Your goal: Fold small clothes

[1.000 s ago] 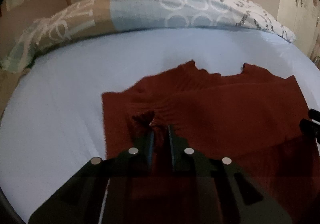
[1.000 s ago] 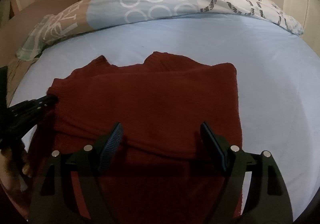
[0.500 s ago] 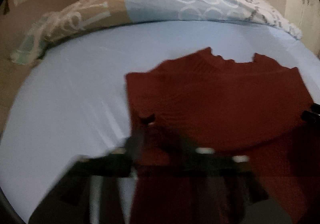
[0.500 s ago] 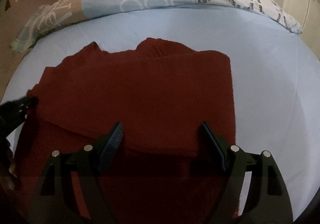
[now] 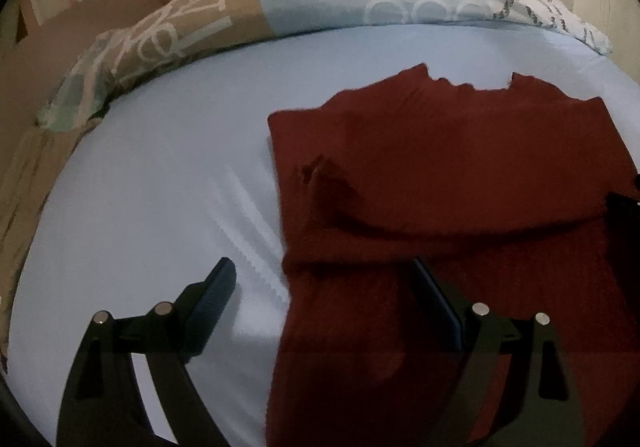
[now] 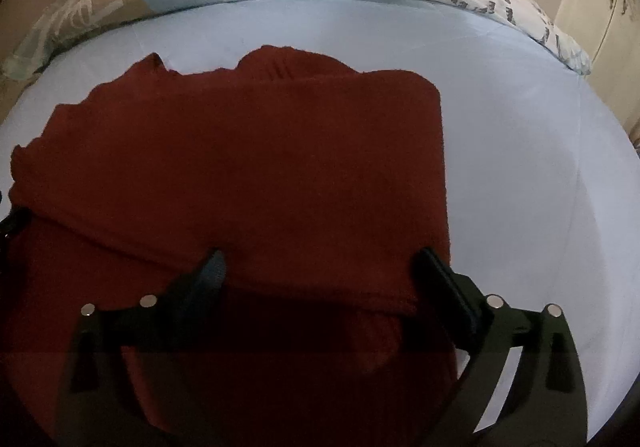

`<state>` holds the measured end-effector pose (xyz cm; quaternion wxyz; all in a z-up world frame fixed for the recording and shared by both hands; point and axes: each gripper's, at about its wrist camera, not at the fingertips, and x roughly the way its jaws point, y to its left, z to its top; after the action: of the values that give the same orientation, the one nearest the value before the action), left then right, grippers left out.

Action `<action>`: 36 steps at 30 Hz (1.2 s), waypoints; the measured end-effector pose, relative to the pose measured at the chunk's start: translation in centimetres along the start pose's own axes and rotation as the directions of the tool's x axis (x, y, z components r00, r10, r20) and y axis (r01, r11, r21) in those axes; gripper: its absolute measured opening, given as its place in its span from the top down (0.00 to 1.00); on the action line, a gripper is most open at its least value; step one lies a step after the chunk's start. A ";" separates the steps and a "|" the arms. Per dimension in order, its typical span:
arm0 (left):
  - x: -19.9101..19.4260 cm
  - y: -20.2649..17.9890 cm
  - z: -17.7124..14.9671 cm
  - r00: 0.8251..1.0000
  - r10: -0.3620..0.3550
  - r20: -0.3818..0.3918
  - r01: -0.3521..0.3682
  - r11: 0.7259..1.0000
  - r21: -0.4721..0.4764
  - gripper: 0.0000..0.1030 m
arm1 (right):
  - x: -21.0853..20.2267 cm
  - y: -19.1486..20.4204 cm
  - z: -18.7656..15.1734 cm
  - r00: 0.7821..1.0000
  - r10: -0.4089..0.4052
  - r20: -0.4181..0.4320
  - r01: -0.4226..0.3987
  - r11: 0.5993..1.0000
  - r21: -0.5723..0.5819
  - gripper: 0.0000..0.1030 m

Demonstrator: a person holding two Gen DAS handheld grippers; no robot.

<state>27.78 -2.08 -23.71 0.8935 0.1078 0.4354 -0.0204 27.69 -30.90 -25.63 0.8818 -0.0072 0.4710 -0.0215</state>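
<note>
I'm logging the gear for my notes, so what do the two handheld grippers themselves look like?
Both look alike. The left gripper and right gripper have matte black frames that fork into two angled struts per side, with small round silver studs on top. Each finger carries a flat, dark blue ribbed pad. No cables, sleeves or hands show.

No word, number or brand can be read. The long patchwork pillow of tan, blue and white cloth bears pale letter-like strokes on its tan panel, illegible.

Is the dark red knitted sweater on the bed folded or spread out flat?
Partly folded: the dark red knitted sweater has its sleeves laid across the body, one cuff on top. Its lower part isn't folded up yet.
</note>
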 end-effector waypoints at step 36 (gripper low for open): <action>-20.7 2.2 -14.6 0.991 -0.110 0.075 0.120 0.983 -0.139 0.05 | -21.4 5.3 -16.1 0.980 0.080 0.181 -0.076 0.997 -0.031 0.03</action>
<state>3.89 1.92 -15.85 0.9105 0.0174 0.4108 -0.0441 2.54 -24.57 -16.97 0.9213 -0.0013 0.3883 0.0195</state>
